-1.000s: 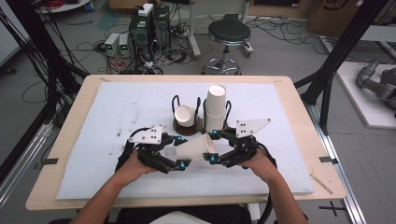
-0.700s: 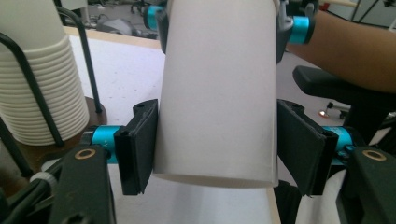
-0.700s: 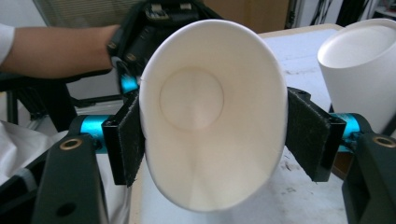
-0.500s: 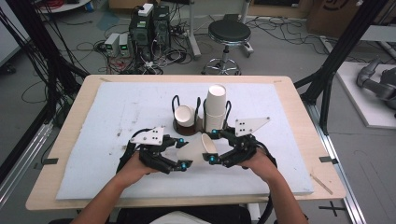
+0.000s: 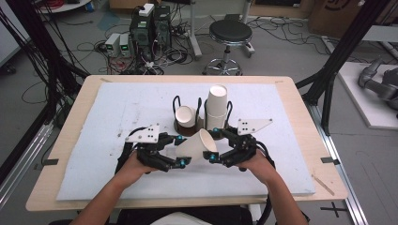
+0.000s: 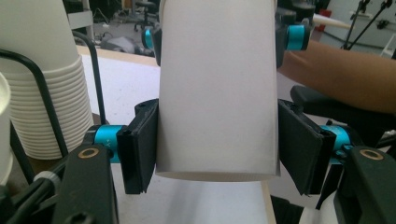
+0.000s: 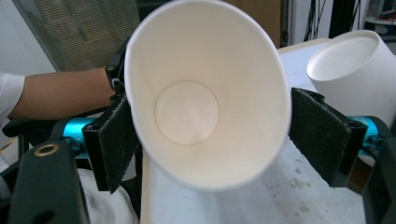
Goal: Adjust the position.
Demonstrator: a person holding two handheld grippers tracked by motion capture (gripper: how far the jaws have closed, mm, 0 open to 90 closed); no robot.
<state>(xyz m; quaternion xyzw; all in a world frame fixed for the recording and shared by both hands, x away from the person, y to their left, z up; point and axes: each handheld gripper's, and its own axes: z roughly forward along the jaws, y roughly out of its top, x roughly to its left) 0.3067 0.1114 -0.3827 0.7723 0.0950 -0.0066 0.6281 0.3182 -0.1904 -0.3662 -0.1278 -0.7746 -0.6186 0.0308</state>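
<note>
- Between the two hands, just above the near middle of the desk (image 5: 291, 117), a single white paper cup (image 5: 197, 145) lies on its side in the air, its mouth towards the person's right and its base towards the left.
- The left hand-held gripper (image 5: 180, 150) has its jaws closed part-way onto the narrow base end; in the left gripper view both black pads press the cup wall (image 6: 217, 88).
- The right hand-held gripper (image 5: 211, 146) brackets the rim end. In the right gripper view the rim is squashed to an oval; the left pad touches the wall, but whether the right pad does, I cannot tell.
- The step in hand looks like passing or pulling apart a cup. To do it well, I judge, keep the squeeze light so the wall does not crease, and free one grip only once the other is sure.
- Just beyond stands a black wire holder (image 5: 202, 110) with a tall stack of cups (image 5: 217, 105) and a shorter cup (image 5: 185, 116) beside it.
- No brand, label or writing can be read on the cups or either gripper.
</note>
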